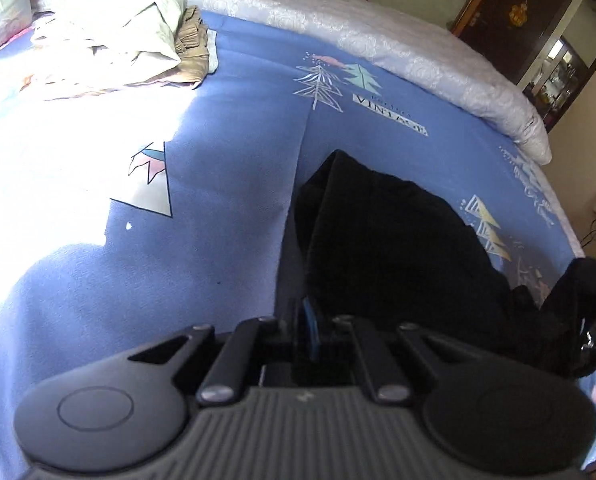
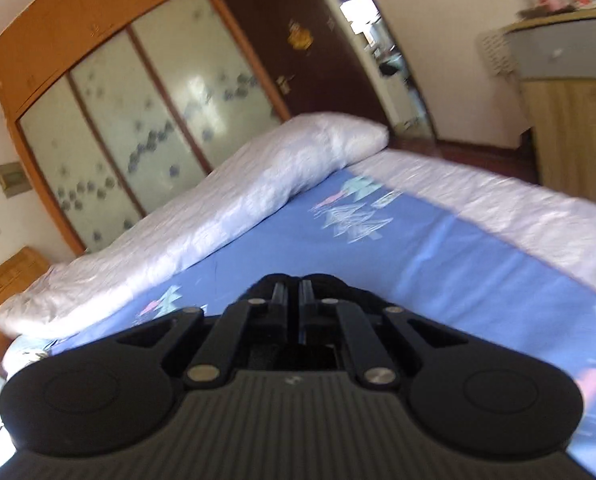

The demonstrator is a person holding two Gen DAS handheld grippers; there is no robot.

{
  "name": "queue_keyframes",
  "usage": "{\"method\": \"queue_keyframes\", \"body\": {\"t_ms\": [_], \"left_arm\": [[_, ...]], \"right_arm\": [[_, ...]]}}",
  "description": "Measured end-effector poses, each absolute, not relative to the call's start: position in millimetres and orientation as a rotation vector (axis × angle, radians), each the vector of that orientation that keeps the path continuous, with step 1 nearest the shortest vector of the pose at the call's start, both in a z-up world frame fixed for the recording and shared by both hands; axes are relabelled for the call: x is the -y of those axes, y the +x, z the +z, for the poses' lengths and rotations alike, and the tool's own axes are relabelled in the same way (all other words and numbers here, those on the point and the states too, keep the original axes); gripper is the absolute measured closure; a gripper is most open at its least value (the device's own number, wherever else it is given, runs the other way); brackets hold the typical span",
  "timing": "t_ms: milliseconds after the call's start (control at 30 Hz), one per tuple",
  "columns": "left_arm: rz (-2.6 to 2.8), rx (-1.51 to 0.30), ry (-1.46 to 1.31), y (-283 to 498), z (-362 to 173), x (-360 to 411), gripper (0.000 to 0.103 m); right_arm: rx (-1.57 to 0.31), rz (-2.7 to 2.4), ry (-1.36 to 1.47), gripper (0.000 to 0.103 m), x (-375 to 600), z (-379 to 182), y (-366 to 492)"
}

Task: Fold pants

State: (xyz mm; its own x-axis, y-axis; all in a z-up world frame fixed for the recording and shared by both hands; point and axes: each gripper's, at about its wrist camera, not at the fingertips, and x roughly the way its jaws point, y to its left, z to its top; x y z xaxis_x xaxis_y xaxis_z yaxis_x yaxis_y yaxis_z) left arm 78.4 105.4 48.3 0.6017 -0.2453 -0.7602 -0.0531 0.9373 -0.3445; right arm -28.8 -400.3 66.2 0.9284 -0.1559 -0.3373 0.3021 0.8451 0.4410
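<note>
Gripping black pants (image 1: 382, 240) near the bed's (image 1: 225, 168) right edge, your left hand-held gripper (image 1: 304, 280) is clamped on cloth; your right hand-held gripper (image 2: 293, 280) pinches dark fabric too. Folded clothes (image 1: 109, 32) lie at the far-left corner.

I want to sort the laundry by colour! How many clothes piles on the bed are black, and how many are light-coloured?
Black: 1, the black pants by the left hand-held gripper
Light-coloured: 1, the pale pile of clothes at the far end of the bed
Total: 2
</note>
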Motion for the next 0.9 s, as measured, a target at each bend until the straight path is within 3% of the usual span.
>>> {"method": "queue_keyframes", "body": {"t_ms": [233,367,400,433,467,533,600,667,733,800,833,900], "left_arm": [[-0.028,-0.901,-0.347,41,63,-140,0.101],[-0.027,-0.908,-0.34,41,67,-142,0.098],[-0.036,-0.906,-0.349,42,68,-142,0.094],[-0.044,-0.899,-0.35,43,68,-139,0.08],[-0.047,-0.89,-0.343,46,69,-135,0.063],[-0.05,-0.87,-0.308,57,68,-120,0.046],[-0.087,-0.866,-0.273,70,68,-104,0.042],[-0.124,-0.867,-0.235,84,63,-88,0.031],[-0.137,-0.878,-0.192,98,54,-74,0.034],[-0.156,-0.928,-0.184,112,40,-65,0.048],[-0.164,-0.961,-0.185,116,31,-62,0.064],[-0.129,-1.001,-0.172,123,17,-58,0.085]], "right_arm": [[-0.498,-0.607,0.485,0.091,431,-10,-116],[-0.343,-0.72,0.564,0.083,441,-1,-117],[-0.3,-0.683,0.565,0.083,439,10,-112],[-0.283,-0.628,0.546,0.082,431,18,-103],[-0.288,-0.546,0.521,0.078,420,31,-98],[-0.354,-0.327,0.488,0.065,394,39,-75],[-0.435,-0.146,0.452,0.061,364,34,-58],[-0.514,-0.036,0.446,0.061,340,19,-49],[-0.571,0.03,0.566,0.061,334,0,-46],[-0.609,0.045,0.762,0.061,344,-21,-41],[-0.625,0.03,0.841,0.06,349,-28,-39],[-0.636,-0.03,0.942,0.059,362,-38,-30]]}}
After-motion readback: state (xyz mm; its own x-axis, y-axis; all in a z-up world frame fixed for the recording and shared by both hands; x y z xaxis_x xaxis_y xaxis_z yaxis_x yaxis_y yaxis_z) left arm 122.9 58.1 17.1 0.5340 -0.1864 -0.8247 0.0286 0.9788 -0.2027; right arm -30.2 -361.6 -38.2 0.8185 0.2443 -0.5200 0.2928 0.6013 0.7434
